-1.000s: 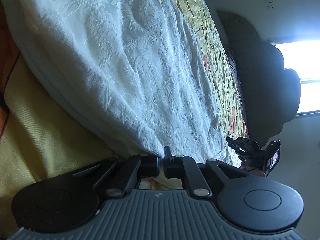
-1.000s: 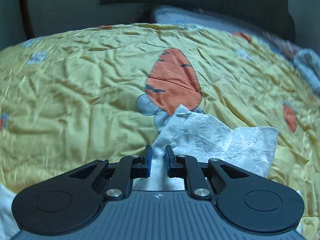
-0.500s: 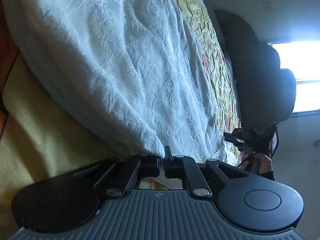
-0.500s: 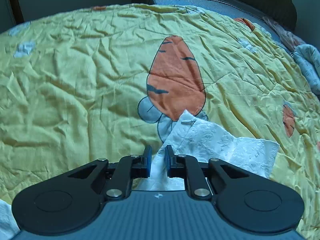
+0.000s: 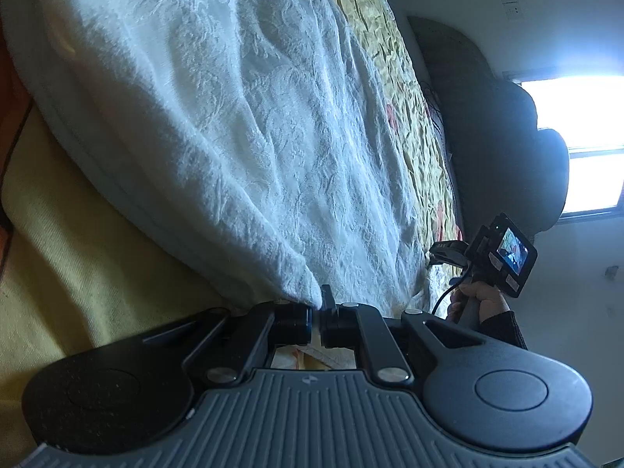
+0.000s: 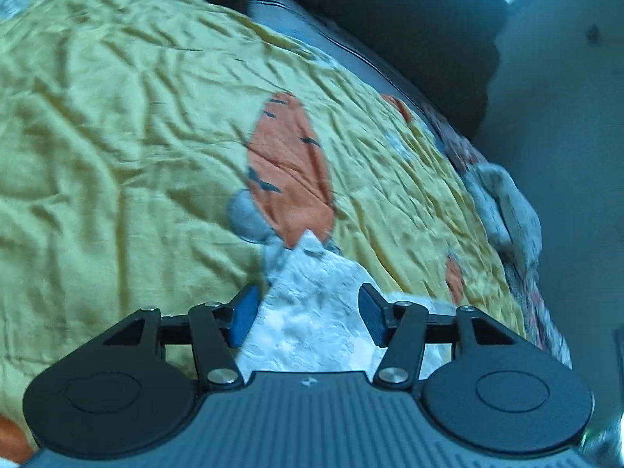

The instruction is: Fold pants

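White textured pants (image 5: 241,117) lie spread over a yellow bedspread. My left gripper (image 5: 316,314) is shut on a corner of the pants at its fingertips. In the right wrist view the other end of the pants (image 6: 312,312) lies on the bedspread between the jaws of my right gripper (image 6: 308,316), which stand wide open and apart from the cloth. The right gripper also shows in the left wrist view (image 5: 487,257), held in a hand at the pants' far end.
The yellow bedspread (image 6: 117,136) has an orange carrot print (image 6: 288,171). A dark headboard (image 5: 499,148) stands at the far end, with a bright window (image 5: 585,148) behind it. A crumpled grey cloth (image 6: 511,214) lies at the bed's right edge.
My right gripper has opened and let go of the pants' end, and has tilted and drawn back a little. My left gripper still holds its corner.
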`<act>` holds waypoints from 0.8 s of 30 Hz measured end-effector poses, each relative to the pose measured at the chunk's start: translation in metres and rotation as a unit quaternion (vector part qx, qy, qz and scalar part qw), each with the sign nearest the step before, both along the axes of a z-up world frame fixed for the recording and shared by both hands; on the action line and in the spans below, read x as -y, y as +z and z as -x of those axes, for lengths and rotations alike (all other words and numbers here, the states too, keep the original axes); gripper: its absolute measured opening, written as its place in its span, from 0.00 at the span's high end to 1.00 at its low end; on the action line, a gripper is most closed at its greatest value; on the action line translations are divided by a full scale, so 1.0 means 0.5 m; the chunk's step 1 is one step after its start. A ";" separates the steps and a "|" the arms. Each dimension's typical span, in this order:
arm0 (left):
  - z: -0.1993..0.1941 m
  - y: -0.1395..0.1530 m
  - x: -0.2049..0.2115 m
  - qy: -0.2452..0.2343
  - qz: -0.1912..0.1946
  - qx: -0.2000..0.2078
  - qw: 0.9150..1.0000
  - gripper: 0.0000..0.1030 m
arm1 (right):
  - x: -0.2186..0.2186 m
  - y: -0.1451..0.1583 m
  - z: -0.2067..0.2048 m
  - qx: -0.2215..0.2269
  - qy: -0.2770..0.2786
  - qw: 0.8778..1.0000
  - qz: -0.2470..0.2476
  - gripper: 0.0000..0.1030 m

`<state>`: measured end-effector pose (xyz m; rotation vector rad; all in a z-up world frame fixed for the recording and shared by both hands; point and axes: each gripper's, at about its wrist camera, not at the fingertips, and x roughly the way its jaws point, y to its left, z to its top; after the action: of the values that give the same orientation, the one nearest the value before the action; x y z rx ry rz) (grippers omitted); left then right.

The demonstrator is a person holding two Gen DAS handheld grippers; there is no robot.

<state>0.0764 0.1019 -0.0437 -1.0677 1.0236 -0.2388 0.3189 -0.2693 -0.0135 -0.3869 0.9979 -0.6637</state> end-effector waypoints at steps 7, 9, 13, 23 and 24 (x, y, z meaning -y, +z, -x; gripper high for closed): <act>0.000 -0.005 -0.001 -0.001 0.003 0.005 1.000 0.86 | 0.023 -0.006 -0.001 -0.004 -0.022 1.000 0.015 0.33; -0.001 -0.006 -0.002 -0.001 0.005 0.005 1.000 0.86 | 0.033 -0.002 -0.007 0.004 -0.028 0.999 -0.018 0.42; 0.001 -0.007 -0.001 0.000 0.003 0.005 1.000 0.86 | 0.061 0.011 -0.010 0.022 -0.039 0.994 -0.101 0.78; -0.001 -0.006 -0.005 -0.007 0.004 0.010 1.000 0.86 | 0.190 0.099 0.140 0.183 -0.032 0.944 -0.271 0.93; -0.001 -0.008 -0.006 -0.007 0.006 0.010 1.000 0.86 | 0.212 0.122 0.183 0.212 -0.031 0.933 -0.288 0.93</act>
<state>0.0769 0.1050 -0.0476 -1.0679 1.0136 -0.2675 0.2276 -0.3752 0.0472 0.2988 0.7451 -0.4518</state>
